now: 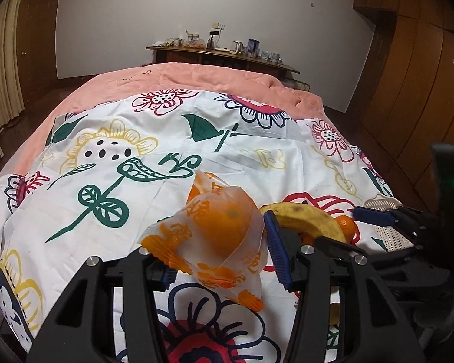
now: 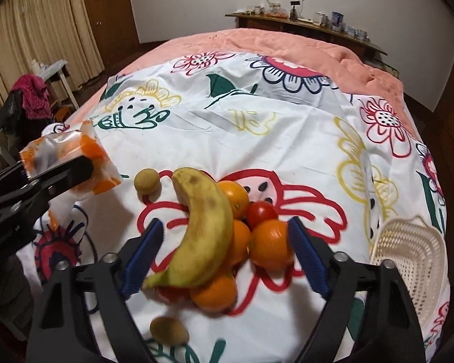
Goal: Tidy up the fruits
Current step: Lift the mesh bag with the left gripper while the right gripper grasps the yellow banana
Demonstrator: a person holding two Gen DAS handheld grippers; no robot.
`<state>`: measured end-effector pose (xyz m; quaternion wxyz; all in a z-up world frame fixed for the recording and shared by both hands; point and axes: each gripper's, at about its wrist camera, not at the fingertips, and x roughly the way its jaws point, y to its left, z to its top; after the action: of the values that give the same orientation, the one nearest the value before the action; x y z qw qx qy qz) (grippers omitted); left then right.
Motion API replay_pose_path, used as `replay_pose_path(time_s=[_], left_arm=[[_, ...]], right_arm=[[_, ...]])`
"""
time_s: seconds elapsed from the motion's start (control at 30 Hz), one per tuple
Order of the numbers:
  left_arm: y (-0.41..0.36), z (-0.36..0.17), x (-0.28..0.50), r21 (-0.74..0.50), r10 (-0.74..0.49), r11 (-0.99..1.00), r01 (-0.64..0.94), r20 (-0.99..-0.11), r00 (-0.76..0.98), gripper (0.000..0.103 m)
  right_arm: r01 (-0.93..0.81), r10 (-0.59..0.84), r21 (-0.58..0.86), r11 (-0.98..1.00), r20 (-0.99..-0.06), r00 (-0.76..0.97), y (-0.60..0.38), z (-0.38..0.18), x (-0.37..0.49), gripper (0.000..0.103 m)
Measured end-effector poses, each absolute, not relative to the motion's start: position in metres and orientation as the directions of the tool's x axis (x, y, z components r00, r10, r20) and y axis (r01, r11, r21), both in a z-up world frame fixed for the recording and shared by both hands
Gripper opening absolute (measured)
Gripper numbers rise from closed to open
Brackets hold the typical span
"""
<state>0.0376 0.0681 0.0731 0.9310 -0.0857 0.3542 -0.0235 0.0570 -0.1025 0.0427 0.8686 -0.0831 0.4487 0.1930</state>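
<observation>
Gripping wrapped orange (image 1: pixel 218 230) in left tool (image 1: pixel 219 254) (lifted), banana (image 2: pixel 202 230) between right tool (image 2: pixel 225 254) jaws

Left gripper (image 1: pixel 219 260), black frame with blue ribbed fingers (image 1: pixel 277 255), angled downward; fingers clamped on a wrapped orange fruit in a translucent orange-printed bag (image 1: pixel 218 230), held clear of the bed. Right gripper (image 2: pixel 224 257), same build, pitched more steeply down; fingers (image 2: pixel 307 255) spread wide, nothing gripped between them.
</observation>
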Motion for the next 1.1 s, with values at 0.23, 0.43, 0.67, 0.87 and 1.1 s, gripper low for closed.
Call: replay_pose_path(time_s=[0.23,0.43,0.67,0.87,1.1], left_arm=[[0.074,0.068,0.042,-0.185,-0.102,0.982,-0.031,-0.664,0.741,0.052],[0.074,0.063,0.045,-0.186,-0.104,0.982,-0.032,-0.673,0.733,0.052],[0.073,0.063,0.045,-0.183,-0.103,0.983,-0.030,-0.673,0.732,0.052],[0.068,0.066,0.045,-0.173,-0.103,0.985,-0.020,-0.671,0.734,0.052],[0.062,0.067,0.045,-0.167,-0.107,0.986,-0.008,-0.671,0.734,0.052]], right_arm=[[-0.415,0.198,-0.050,0.908,-0.824,0.531,-0.088,0.034,0.072,0.063],[-0.459,0.235,-0.032,0.888,-0.826,0.512,-0.078,0.032,0.066,0.035],[-0.445,0.284,0.027,0.895,-0.805,0.521,-0.088,0.041,0.054,0.033],[-0.432,0.313,0.054,0.900,-0.769,0.557,-0.100,0.059,0.043,0.025],[-0.432,0.315,0.073,0.899,-0.794,0.520,-0.100,0.051,0.050,0.040]])
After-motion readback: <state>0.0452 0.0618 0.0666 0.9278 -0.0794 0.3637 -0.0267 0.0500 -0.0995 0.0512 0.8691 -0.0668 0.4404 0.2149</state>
